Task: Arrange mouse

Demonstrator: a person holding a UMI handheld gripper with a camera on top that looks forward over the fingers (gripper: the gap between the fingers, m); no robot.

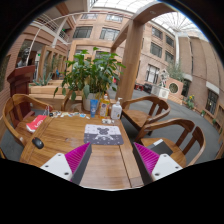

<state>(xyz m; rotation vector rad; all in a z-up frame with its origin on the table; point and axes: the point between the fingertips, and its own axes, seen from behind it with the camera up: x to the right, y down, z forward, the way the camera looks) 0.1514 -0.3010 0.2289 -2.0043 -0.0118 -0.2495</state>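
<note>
Gripper (110, 158) open over table (108, 168); mouse (38, 142) far left; mousepad (103, 133) ahead.

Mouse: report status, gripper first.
Gripper open, empty, above table. Mouse off beside the fingers, untouched. Mousepad just ahead. Nothing blocking.
</note>
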